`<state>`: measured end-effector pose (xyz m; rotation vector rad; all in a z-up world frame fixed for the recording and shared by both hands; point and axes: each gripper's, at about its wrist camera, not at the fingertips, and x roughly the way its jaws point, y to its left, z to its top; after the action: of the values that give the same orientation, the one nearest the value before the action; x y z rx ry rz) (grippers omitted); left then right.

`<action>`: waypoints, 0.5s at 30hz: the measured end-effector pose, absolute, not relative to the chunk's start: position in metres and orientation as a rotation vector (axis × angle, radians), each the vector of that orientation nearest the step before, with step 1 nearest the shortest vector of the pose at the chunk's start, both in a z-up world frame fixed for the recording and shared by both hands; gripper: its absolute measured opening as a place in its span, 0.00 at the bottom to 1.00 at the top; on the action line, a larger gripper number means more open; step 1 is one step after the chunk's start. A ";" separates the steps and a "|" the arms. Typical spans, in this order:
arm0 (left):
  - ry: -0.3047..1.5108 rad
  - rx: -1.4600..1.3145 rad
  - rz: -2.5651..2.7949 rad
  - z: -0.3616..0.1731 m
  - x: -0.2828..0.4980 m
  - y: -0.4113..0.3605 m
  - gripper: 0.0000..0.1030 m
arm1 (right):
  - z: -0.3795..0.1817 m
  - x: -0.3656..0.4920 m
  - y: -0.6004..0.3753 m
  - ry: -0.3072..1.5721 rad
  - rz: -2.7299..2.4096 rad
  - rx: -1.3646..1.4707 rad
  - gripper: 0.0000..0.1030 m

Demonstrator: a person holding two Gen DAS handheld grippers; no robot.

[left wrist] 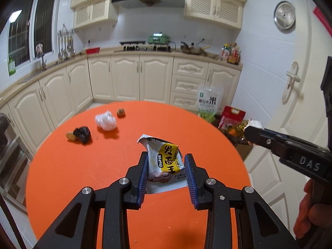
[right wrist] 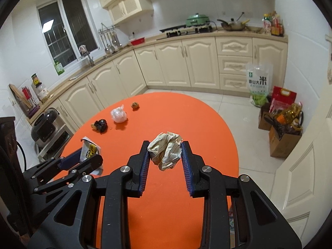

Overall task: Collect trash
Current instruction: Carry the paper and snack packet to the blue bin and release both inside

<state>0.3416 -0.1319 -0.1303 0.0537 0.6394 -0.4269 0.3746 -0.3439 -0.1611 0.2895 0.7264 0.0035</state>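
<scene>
Left wrist view: the left gripper (left wrist: 166,173) is seen with its blue pads either side of a torn white-and-yellow snack wrapper (left wrist: 164,161); the left pad touches the wrapper, a small gap shows at the right pad, so a firm grip cannot be confirmed from here. The wrapper's lower edge sits at the orange round table (left wrist: 72,166). The right gripper (left wrist: 254,133) is caught side-on at the right edge, only a scrap of white visible at its tip (its load is not readable in this view).

Right wrist view: that load is resolved. A crumpled paper ball (right wrist: 165,153) is pinched between the pads of the right gripper (right wrist: 165,155) and held clear above the table (right wrist: 207,124). The left gripper (right wrist: 88,158) is seen low left with the wrapper (right wrist: 88,150) standing up between its fingers.

Further back on the table, in both views: a dark crumpled scrap (left wrist: 82,134) with a small yellowish piece touching it, a white plastic wad (left wrist: 105,121) just beside, and a small brown lump (left wrist: 120,112) near the far edge.
</scene>
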 end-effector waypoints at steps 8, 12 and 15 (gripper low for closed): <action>0.585 0.068 -0.466 -0.115 0.289 -0.143 0.29 | -0.144 0.345 -0.365 0.674 -0.021 0.299 0.27; 0.567 0.081 -0.518 -0.110 0.269 -0.160 0.29 | -0.139 0.325 -0.393 0.654 -0.072 0.315 0.27; 0.571 0.087 -0.585 -0.108 0.257 -0.181 0.29 | -0.141 0.309 -0.422 0.649 -0.131 0.333 0.27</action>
<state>0.2568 -0.1808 -0.1084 0.0874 0.5705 -0.5846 0.3092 -0.4217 -0.1409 0.3326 0.6495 -0.1307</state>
